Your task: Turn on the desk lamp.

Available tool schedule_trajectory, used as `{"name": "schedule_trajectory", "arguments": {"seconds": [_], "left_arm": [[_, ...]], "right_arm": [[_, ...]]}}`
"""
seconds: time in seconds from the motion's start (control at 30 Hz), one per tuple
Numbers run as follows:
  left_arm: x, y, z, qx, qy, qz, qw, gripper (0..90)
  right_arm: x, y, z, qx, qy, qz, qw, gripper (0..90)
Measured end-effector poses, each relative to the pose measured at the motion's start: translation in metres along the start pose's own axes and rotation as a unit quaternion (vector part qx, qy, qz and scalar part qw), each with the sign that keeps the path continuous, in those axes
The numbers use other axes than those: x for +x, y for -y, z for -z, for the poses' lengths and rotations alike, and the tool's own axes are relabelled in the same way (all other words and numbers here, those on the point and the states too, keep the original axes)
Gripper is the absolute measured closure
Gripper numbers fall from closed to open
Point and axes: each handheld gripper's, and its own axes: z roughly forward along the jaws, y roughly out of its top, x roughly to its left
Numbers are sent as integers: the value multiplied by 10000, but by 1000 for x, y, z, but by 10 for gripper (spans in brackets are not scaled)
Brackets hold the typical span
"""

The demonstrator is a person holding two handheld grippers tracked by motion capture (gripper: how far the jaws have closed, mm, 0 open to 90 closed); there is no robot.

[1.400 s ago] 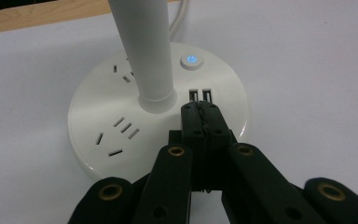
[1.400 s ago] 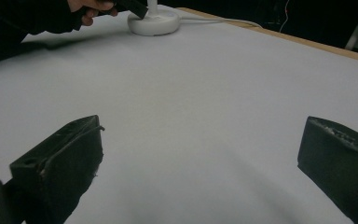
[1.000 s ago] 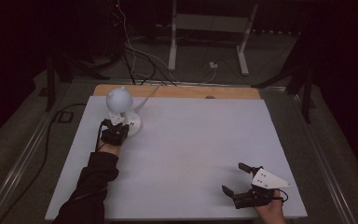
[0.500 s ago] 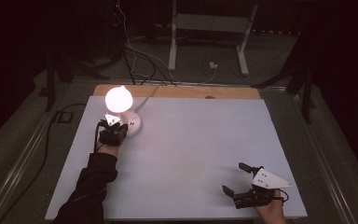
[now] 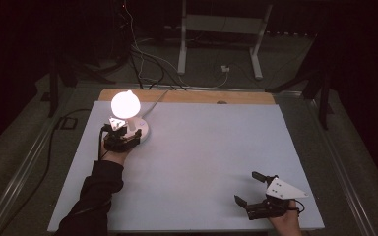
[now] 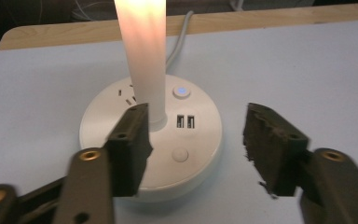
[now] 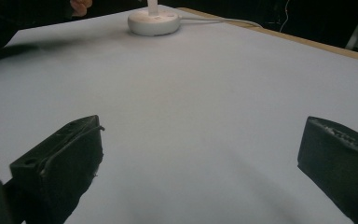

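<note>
A white desk lamp stands at the table's far left, its globe (image 5: 125,103) glowing above a round base (image 5: 141,131). My left gripper (image 5: 126,133) hovers just in front of that base, open. In the left gripper view its jaws (image 6: 196,135) have just been opening. Nothing is pinched between them. The lit stem (image 6: 142,56), a blue-lit button (image 6: 181,91), two USB ports (image 6: 185,122) and a round button (image 6: 180,154) lie beyond and below them. My right gripper (image 5: 247,188) rests at the front right, open and empty (image 7: 200,154), with the lamp base (image 7: 153,21) far ahead.
The white tabletop (image 5: 202,162) ends in a wooden strip (image 5: 187,96) along its far edge. The lamp's cord (image 5: 155,101) runs off the back. A metal stand (image 5: 182,44) and loose cables sit on the dark floor behind.
The lamp, dark a second ago, is now lit. The left gripper's jaws have opened and it has lifted slightly off the base. The right gripper has not moved.
</note>
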Motion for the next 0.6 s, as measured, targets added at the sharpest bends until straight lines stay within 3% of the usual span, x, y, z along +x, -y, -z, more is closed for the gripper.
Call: {"name": "schedule_trajectory", "arguments": {"seconds": [0.17,0.23,0.3,0.33,0.6], "left_arm": [[-1,-3,6,29,113,-26,9999,306],[0,-3,8,67,226,21,9997,146],[1,-4,10,115,267,54,9996,124],[1,-5,10,150,322,54,9994,42],[5,-8,24,87,396,53,9992,3]], "right_arm": [[0,0,0,-1,-10,-4,10000,0],[0,0,0,-5,-12,-19,10000,0],[0,0,0,-7,-7,-24,10000,0],[-1,0,-1,-10,-9,-20,10000,0],[0,0,-3,7,-49,-28,10000,0]]}}
